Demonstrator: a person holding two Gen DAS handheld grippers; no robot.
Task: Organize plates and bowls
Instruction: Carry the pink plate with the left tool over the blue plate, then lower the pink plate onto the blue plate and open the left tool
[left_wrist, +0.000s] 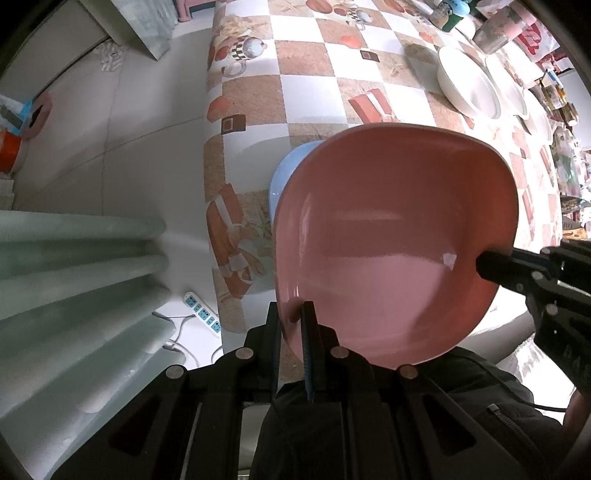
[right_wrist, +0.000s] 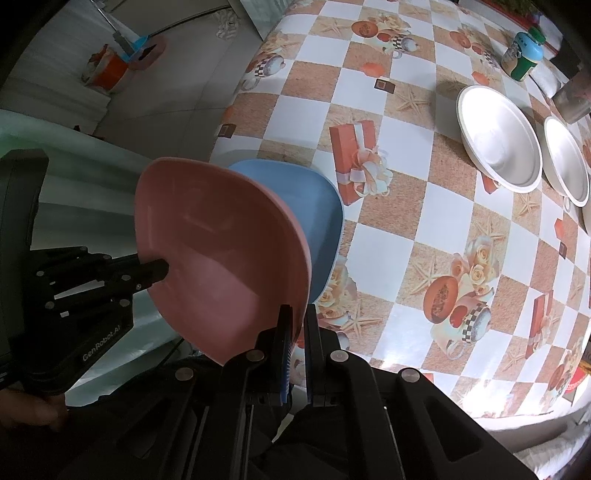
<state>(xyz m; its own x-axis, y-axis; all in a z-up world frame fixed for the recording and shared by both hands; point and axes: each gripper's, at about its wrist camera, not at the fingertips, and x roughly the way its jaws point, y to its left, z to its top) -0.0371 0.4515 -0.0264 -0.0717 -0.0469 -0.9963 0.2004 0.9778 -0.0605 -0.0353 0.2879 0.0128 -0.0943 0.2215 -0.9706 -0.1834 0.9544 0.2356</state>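
A pink plate hangs tilted in the air over the table's near edge, held by its rim on two sides. My left gripper is shut on its rim at the bottom of the left wrist view, and my right gripper bites the opposite rim. In the right wrist view the right gripper clamps the pink plate, with the left gripper coming in from the left. A blue plate lies on the table just behind and below, partly hidden; only its edge shows in the left wrist view.
Two white bowls stand in a row at the far right of the chequered tablecloth. A green-capped bottle stands behind them. Left of the table are a pale green cushioned seat and a power strip on the floor.
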